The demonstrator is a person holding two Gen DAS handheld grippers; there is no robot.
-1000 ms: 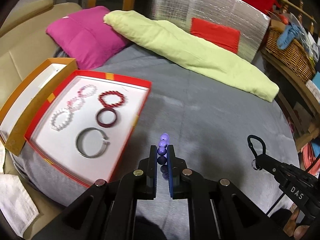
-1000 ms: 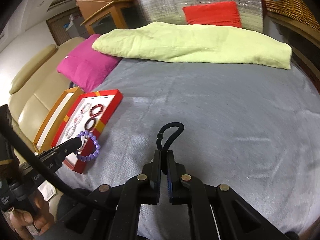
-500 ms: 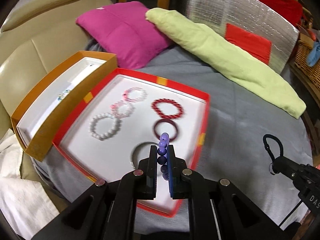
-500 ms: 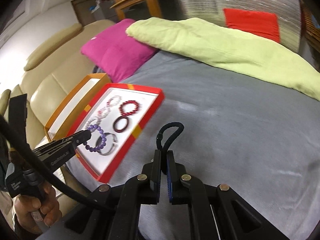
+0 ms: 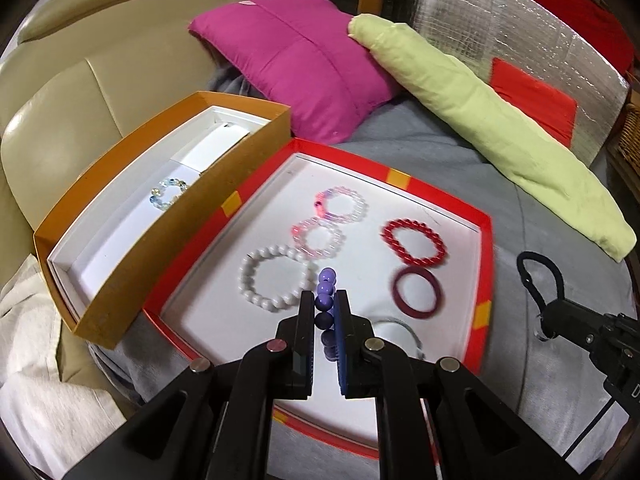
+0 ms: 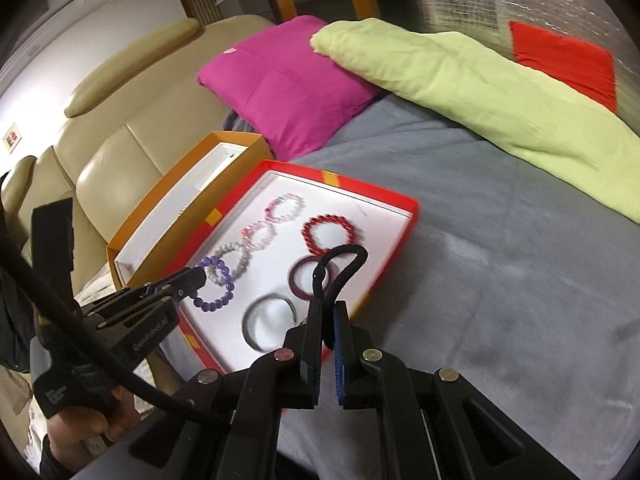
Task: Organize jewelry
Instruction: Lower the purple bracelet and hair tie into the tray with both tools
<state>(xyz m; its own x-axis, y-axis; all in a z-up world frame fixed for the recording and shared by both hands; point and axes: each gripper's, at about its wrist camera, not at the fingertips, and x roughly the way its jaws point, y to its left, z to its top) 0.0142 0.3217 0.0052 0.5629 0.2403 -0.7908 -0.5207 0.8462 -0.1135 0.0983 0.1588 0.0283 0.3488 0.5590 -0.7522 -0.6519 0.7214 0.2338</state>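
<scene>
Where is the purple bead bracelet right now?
The purple bead bracelet is pinched in the left tongs, hanging over the red tray, just beside the white bead bracelet.

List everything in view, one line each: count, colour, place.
red tray: 1, red rim, white inside, on grey cover
orange box: 1, beside tray
pale beaded bracelet: 1, in orange box
bracelets in tray: white, two pink-clear, red beaded, maroon bangle, silver bangle
purple bracelet: 1, in left fingers
black loop: 1, in right fingers
pillow: 1, magenta
green bolster: 1
sofa: 1, beige
left gripper: shut
right gripper: shut
</scene>
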